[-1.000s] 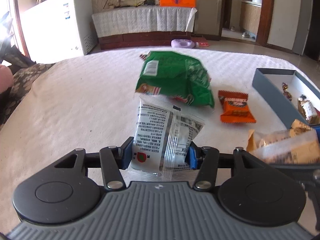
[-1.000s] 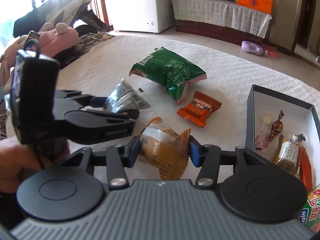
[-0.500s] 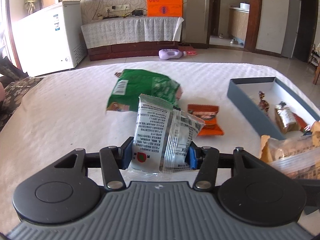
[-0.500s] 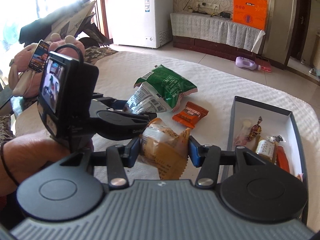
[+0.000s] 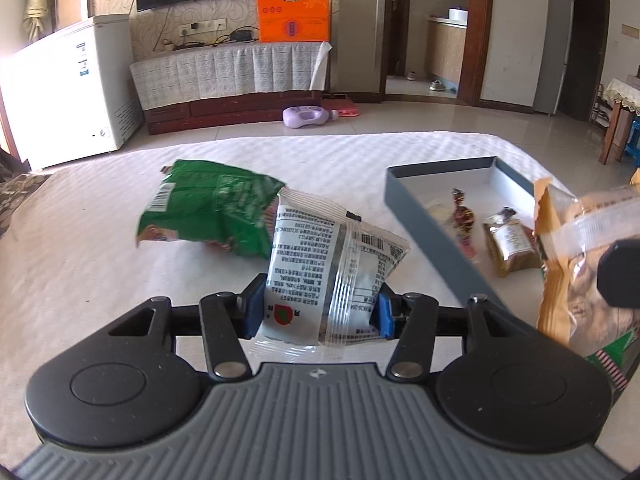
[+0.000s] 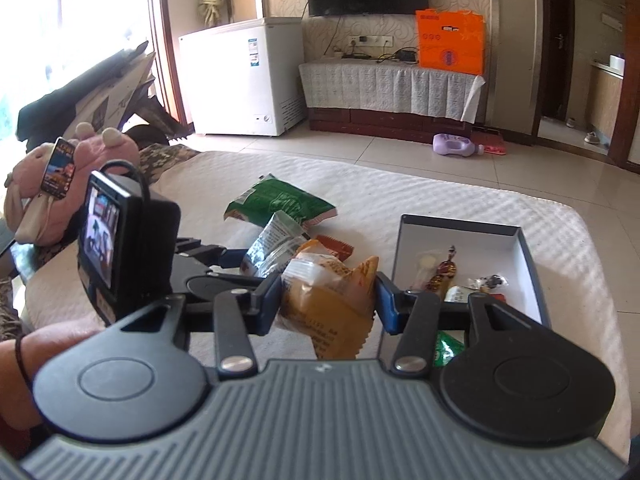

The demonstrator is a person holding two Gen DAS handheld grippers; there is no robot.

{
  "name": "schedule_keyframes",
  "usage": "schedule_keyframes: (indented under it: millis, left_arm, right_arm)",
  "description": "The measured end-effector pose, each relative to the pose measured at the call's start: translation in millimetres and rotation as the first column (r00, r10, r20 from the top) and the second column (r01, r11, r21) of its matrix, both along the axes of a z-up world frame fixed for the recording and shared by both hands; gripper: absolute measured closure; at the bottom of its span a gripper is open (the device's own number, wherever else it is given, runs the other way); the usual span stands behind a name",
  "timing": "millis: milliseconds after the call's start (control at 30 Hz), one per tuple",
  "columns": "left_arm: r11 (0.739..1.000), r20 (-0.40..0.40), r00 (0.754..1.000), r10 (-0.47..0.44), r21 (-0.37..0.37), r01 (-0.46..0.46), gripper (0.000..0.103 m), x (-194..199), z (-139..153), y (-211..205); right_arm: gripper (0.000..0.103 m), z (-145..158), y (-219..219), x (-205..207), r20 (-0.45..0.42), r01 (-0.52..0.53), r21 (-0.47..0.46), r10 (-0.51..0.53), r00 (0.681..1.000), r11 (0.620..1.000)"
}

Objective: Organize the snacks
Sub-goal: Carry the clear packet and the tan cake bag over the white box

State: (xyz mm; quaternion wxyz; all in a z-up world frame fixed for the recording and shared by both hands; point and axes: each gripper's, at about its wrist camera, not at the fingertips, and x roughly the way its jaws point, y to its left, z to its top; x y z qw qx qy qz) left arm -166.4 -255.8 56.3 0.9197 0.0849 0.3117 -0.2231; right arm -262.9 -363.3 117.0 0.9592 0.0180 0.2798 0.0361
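Observation:
My left gripper (image 5: 320, 312) is shut on a clear-and-white snack packet (image 5: 328, 264) printed with black text, held above the white tablecloth. My right gripper (image 6: 328, 300) is shut on an orange-brown snack packet (image 6: 328, 296), also lifted off the table; this packet (image 5: 580, 256) shows at the right edge of the left wrist view. A grey open box (image 5: 424, 220) (image 6: 524, 248) lies to the right with several wrapped sweets inside. A green snack bag (image 5: 208, 208) (image 6: 280, 204) lies on the cloth behind the held packets. An orange wrapper (image 6: 338, 246) peeks out behind them.
The table's white cloth (image 5: 80, 248) ends at a rounded far edge. Beyond it stand a white chest freezer (image 6: 244, 76), a low covered cabinet (image 5: 232, 76) with an orange box (image 5: 294, 12), and a purple bottle (image 5: 304, 116) on the floor. A pink soft toy (image 6: 60, 184) sits at left.
Both grippers have risen and swung right toward the grey box, each keeping its packet. The green bag and orange wrapper slid left in view; the box now fills more of both views.

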Motion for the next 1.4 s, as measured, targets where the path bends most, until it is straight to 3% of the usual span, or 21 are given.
schedule_keyframes:
  millis: [967, 1400]
  left_arm:
    - [0.973, 0.043, 0.975, -0.216, -0.074, 0.219, 0.044, -62.7, 14.0, -94.3]
    - [0.96, 0.054, 0.965, -0.256, -0.1, 0.261, 0.044, -64.0, 11.2, -121.0]
  right_arm:
    - [0.052, 11.2, -68.6, -29.4, 0.07, 0.148, 0.108, -0.156, 0.985, 0.983]
    - [0.052, 10.3, -90.4, -38.2, 0.082, 0.208, 0.133, -0.219, 0.972, 0.969]
